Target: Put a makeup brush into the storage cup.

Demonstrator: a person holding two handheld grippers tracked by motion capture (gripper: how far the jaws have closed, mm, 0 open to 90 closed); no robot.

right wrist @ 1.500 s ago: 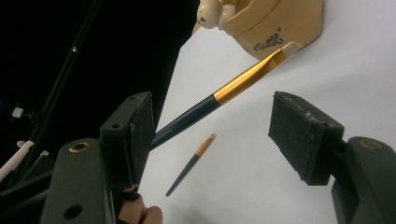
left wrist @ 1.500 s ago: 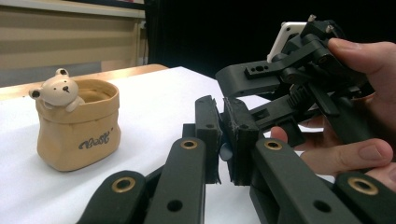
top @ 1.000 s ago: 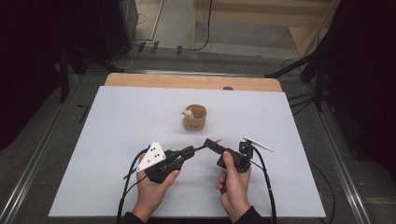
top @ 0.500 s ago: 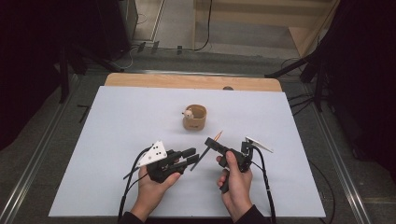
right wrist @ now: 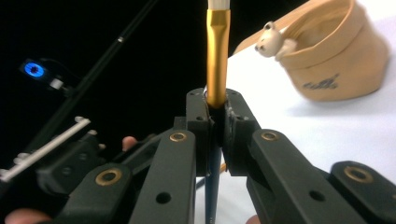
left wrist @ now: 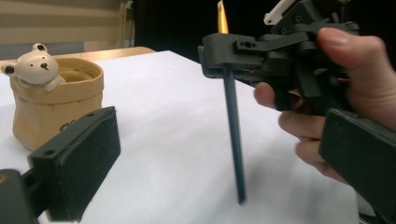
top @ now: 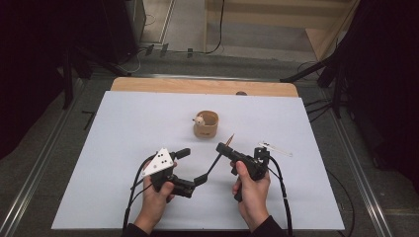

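A paintbrush (top: 213, 162) with a dark blue handle and a gold ferrule (right wrist: 217, 56) is clamped in my right gripper (top: 222, 148), which is shut on it just below the ferrule. The bristle end points towards the tan bear pot (top: 206, 124). My left gripper (top: 191, 166) has just been opening its jaws and now stands open. In the left gripper view the brush handle (left wrist: 233, 140) hangs free between the wide pads (left wrist: 74, 163), touching neither. The handle's lower end hovers just above the white sheet.
The tan pot (left wrist: 56, 98) has a small white bear (left wrist: 37, 65) on its rim and stands mid-table beyond both grippers. The white sheet (top: 123, 128) covers a wooden table (top: 148, 85). Cables trail from both grippers towards the near edge.
The left gripper's jaws have opened and let go of the brush handle. The right gripper has closed on the brush near the ferrule. Both hands stayed in place.
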